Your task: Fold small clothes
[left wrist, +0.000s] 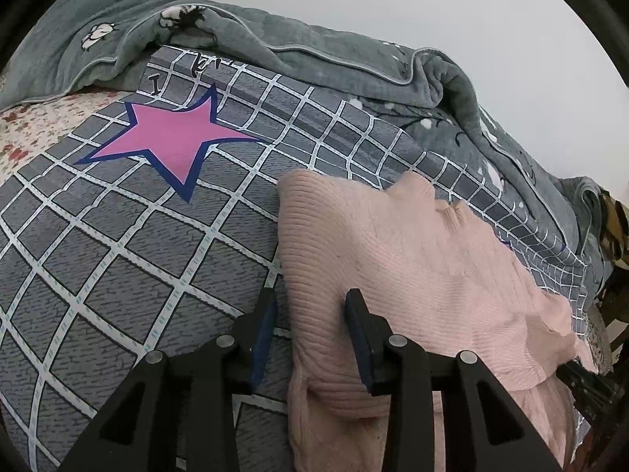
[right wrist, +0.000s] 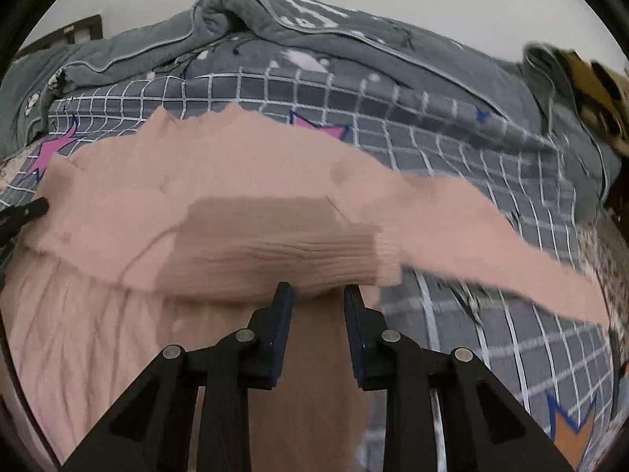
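A pale pink ribbed knit garment (left wrist: 412, 259) lies on a grey checked bedsheet (left wrist: 129, 259). In the left wrist view my left gripper (left wrist: 310, 299) has its jaws apart, with the garment's left edge bunched between them. In the right wrist view my right gripper (right wrist: 317, 293) also has its jaws apart, with a fold of the pink garment (right wrist: 243, 212) between and in front of them. The folded-over layer spreads left, and a sleeve (right wrist: 511, 251) trails to the right. The left gripper's fingertip (right wrist: 37, 208) shows at the far left edge. The right wrist view is motion-blurred.
A bunched grey-green blanket (left wrist: 314, 59) lies along the back of the bed, against a white wall. The sheet carries a pink star (left wrist: 173, 137) on the left. A floral quilt (left wrist: 35, 126) shows at the far left. Dark furniture (left wrist: 613, 236) stands at the right.
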The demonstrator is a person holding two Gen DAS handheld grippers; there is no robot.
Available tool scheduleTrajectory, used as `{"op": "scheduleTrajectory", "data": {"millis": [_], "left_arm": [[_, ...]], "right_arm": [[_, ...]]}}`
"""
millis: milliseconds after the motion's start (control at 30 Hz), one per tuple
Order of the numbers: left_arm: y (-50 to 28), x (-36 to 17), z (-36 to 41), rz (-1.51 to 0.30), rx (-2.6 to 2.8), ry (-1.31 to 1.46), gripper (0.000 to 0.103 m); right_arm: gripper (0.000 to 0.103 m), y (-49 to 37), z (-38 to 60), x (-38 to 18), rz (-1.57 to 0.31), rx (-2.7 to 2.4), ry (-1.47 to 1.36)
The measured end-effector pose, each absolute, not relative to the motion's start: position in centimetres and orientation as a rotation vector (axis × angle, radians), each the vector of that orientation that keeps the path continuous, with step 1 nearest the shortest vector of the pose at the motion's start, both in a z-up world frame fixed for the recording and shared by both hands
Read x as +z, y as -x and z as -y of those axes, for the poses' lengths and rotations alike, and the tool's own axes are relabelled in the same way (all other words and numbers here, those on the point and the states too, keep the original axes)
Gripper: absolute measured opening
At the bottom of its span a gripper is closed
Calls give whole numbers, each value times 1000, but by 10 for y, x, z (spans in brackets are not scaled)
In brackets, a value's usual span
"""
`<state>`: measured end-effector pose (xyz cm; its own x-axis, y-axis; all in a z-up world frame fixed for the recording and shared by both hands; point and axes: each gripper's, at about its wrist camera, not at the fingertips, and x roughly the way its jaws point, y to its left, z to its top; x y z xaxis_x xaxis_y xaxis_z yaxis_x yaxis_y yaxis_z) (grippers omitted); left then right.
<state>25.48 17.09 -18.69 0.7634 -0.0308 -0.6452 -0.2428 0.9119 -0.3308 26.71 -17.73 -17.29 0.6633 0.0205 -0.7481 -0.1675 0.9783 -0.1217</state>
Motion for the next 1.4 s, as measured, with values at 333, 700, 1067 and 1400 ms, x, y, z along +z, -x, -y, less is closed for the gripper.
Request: {"op": "scheduleTrajectory", "data": {"millis": [333, 700, 1067, 1400], "left_arm": [[-254, -188, -174, -689, 88, 438, 42], [-255, -187, -171, -693, 85, 418, 46], [-253, -187, -172, -678, 64, 439, 48], [-254, -187, -173, -680, 62, 438, 50]], "right_arm": [[70, -278, 206, -151, -749, 115, 78], [7, -313, 189, -174, -820, 132, 215], [6, -335, 180, -118, -557, 164, 276], [6, -380, 187, -178, -760, 130, 268]]}}
